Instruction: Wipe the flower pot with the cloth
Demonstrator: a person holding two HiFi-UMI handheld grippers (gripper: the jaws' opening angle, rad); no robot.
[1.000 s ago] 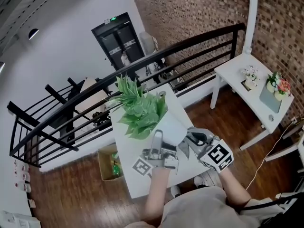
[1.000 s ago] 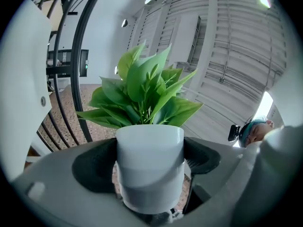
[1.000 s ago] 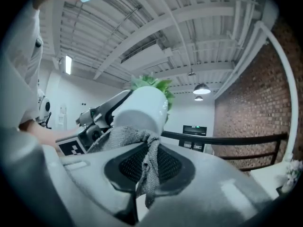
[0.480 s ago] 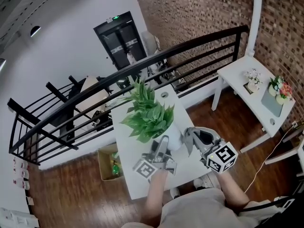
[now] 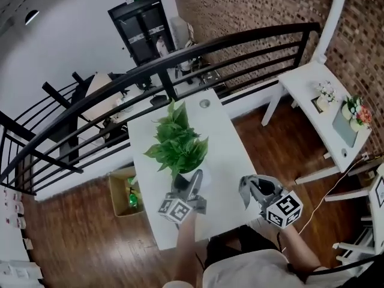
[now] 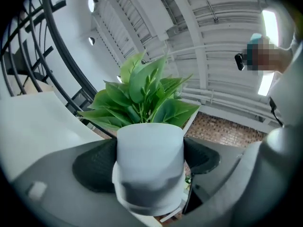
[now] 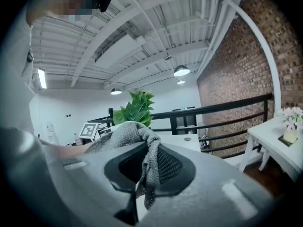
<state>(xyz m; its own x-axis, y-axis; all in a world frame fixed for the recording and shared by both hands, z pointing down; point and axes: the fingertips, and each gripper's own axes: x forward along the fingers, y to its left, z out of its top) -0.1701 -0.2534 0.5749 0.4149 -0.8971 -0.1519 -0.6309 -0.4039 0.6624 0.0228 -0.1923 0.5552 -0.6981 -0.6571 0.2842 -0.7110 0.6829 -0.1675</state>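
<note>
Closest to the person, the right gripper (image 7: pixel 147 174) was pinching a gray cloth (image 7: pixel 142 141). The cloth bunched over the top of the jaws and a strip of it hung down between them. This gripper hovered off the right edge of the white table (image 5: pixel 231 155), apart from the plant. Just beside it to the left, the left gripper (image 5: pixel 193 188) gripped the white flower pot (image 6: pixel 149 169), with one dark pad pressed against each side. The pot stood upright over the near end of the table, though whether its base touched the top could not be told. Green leaves (image 5: pixel 177 143) rose from it. Beyond the table ran a black railing (image 5: pixel 240 41), with a brick wall (image 5: pixel 252 5) behind it.
</note>
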